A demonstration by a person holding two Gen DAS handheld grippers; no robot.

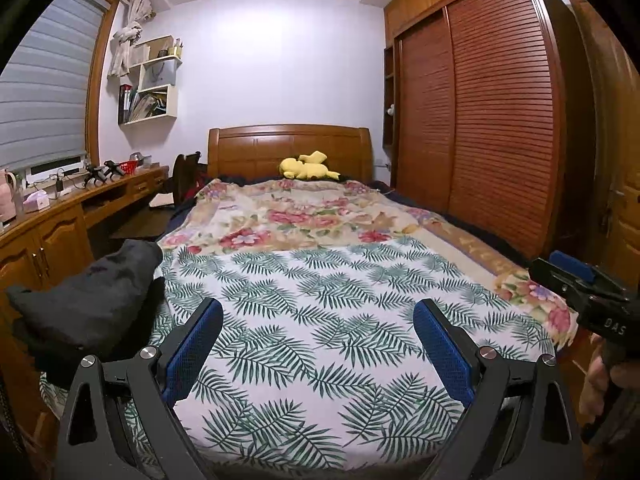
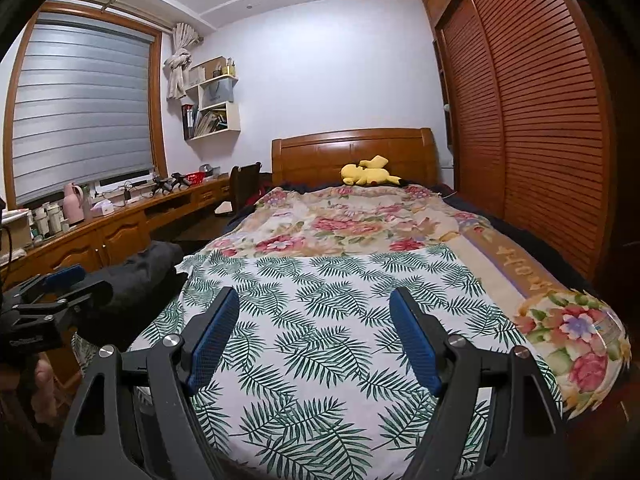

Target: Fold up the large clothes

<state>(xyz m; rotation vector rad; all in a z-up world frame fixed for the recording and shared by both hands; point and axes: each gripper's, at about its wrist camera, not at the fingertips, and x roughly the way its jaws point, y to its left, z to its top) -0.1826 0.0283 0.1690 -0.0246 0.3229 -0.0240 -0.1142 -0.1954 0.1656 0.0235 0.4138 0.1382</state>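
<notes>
both grippers held over the foot of the bed

the left gripper (image 1: 318,344) hangs level above the near edge of the bed (image 1: 472,240), its blue pads (image 1: 192,352) spread wide with nothing between them. the right gripper (image 2: 314,336) sits beside it in the same pose, jaws apart and empty, pointing toward the headboard (image 2: 352,152). a leaf-print cloth (image 2: 320,320) lies flat across the near half of the bed, over a floral cover (image 2: 340,224). a dark garment (image 1: 88,300) is bunched at the near left corner.

Both grippers, left gripper (image 1: 318,344) and right gripper (image 2: 314,334), are matte black frames with ribbed blue pads (image 1: 192,354) and shiny silver screws (image 2: 173,339).
</notes>
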